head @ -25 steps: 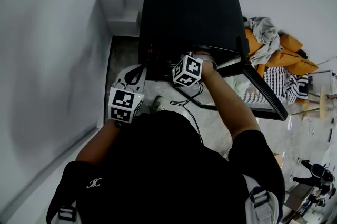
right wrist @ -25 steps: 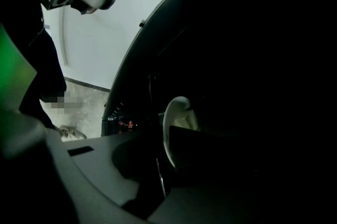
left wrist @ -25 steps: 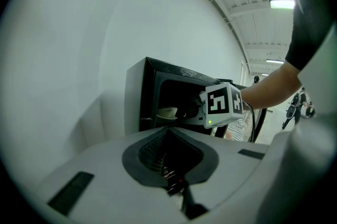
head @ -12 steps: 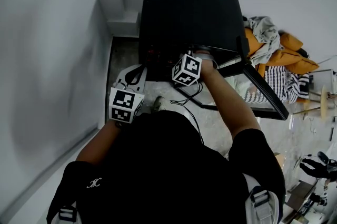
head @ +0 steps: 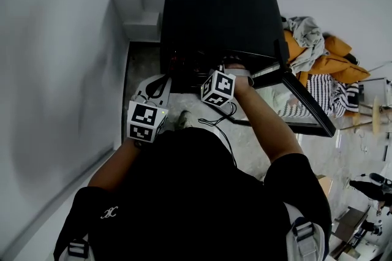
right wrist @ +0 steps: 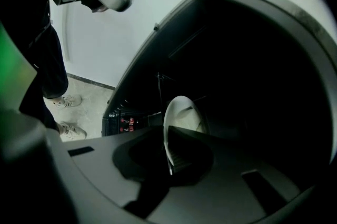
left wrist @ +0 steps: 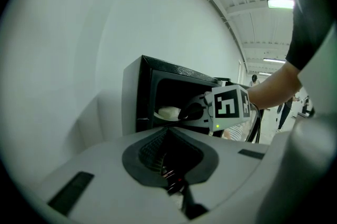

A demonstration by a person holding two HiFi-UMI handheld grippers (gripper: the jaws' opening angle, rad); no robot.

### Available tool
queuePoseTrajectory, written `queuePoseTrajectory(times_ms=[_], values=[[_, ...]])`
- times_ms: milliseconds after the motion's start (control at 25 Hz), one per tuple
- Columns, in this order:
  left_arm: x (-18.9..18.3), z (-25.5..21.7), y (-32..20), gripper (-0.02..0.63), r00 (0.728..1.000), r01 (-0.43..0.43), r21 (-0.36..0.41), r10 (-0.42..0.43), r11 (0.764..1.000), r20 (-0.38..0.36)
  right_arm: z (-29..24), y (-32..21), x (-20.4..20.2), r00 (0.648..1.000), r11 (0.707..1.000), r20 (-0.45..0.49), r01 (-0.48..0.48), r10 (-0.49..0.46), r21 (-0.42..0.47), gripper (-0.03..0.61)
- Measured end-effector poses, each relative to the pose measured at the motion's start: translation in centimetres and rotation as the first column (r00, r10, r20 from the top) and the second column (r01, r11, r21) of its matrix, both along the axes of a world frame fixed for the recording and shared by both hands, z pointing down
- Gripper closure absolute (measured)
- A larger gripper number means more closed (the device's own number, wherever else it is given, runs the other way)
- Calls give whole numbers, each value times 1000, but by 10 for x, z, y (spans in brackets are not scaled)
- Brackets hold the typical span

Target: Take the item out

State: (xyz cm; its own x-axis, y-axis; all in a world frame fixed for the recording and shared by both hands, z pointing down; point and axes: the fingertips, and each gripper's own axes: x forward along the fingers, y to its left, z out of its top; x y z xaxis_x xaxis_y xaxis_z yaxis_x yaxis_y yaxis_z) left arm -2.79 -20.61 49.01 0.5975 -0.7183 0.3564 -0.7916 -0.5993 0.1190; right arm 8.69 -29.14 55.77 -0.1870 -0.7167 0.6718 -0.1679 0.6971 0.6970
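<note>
A black microwave [head: 220,8] stands against the white wall with its door [head: 303,109] swung open to the right. My right gripper [right wrist: 171,157] reaches into the dark cavity and is shut on the rim of a white plate [right wrist: 181,112], which stands edge-on between its jaws. From the left gripper view, the plate [left wrist: 168,111] shows inside the opening with the right gripper's marker cube [left wrist: 230,107] in front of it. My left gripper [left wrist: 174,183] hangs left of the microwave, outside it, shut with nothing in it.
A heap of orange, grey and striped clothes [head: 324,64] lies right of the microwave behind the open door. A black cable [head: 215,120] runs over the stone floor near the person's shoes [right wrist: 66,102]. The white wall [head: 61,57] is close on the left.
The right gripper's marker cube has slid slightly back toward the person, away from the microwave's mouth. The left gripper has hardly moved.
</note>
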Motion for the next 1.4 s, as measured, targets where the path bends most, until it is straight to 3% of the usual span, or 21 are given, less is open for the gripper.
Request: queuePoseTrajectory(times_ms=[320, 760, 1120, 1400], values=[[13, 2, 1, 606, 999, -42, 1, 42, 999, -2, -2, 23, -1, 1000, 1000, 13, -1, 1, 7, 541], [19, 4, 4, 606, 998, -65, -11, 65, 998, -1, 6, 20, -2, 995, 997, -97, 38, -31, 72, 515], [11, 4, 6, 606, 998, -56, -18, 56, 998, 3, 11, 5, 2, 986, 989, -164, 15, 9, 144, 515], [13, 6, 11, 606, 998, -69, -17, 69, 997, 3, 12, 1, 7, 988, 985, -144, -37, 62, 171, 525]])
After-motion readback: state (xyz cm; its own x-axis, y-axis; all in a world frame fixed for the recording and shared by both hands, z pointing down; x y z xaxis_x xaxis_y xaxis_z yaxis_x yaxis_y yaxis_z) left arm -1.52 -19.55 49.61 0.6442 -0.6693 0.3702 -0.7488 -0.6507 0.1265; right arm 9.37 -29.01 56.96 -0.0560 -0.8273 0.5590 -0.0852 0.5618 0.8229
